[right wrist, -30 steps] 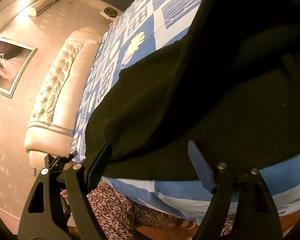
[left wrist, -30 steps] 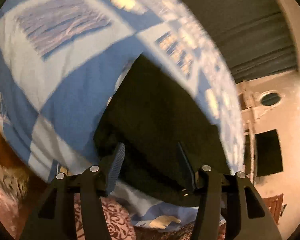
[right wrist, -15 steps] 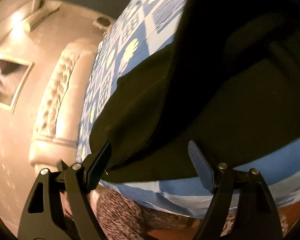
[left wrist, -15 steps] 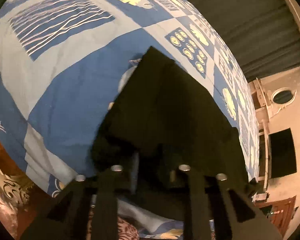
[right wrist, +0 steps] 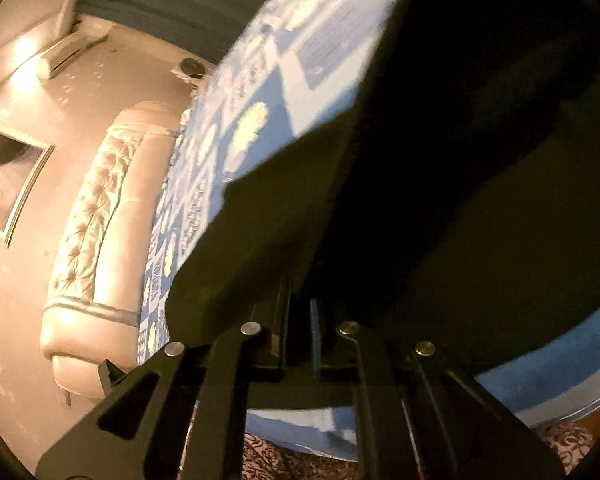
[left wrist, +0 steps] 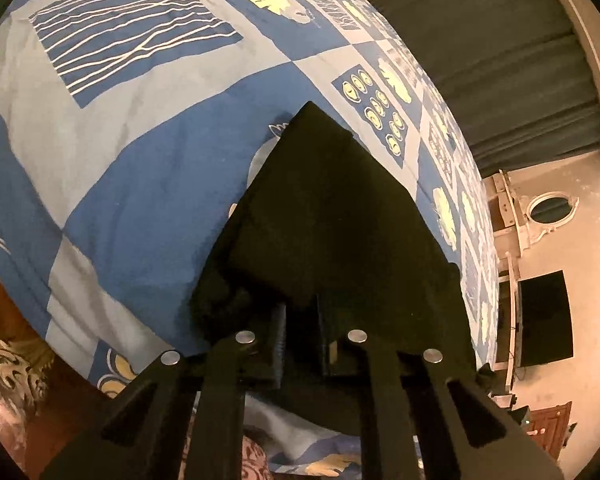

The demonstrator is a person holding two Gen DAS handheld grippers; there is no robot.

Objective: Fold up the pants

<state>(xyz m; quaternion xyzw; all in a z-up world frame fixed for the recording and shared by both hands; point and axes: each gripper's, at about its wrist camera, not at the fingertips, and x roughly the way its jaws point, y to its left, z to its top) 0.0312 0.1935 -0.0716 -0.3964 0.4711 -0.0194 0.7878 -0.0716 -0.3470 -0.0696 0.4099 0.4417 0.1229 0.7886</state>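
The black pants (left wrist: 332,216) lie folded on the blue patterned bedspread (left wrist: 132,152), near the bed's front edge. My left gripper (left wrist: 302,332) is shut on the near edge of the pants, cloth pinched between the jaws. In the right wrist view the pants (right wrist: 440,208) fill the right side, with a raised fold at the upper right. My right gripper (right wrist: 300,328) is shut on the pants' near edge too. The fingertips of both grippers are partly buried in dark cloth.
A tufted cream headboard (right wrist: 96,216) stands at the bed's left end, with a framed picture (right wrist: 8,176) on the wall beside it. Dark curtains (left wrist: 500,52) hang beyond the far side. A patterned rug (right wrist: 292,460) lies below the bed's edge.
Both grippers were open at the pants' near edge. The left closed on the cloth half a second ago; the right has closed on it since then.
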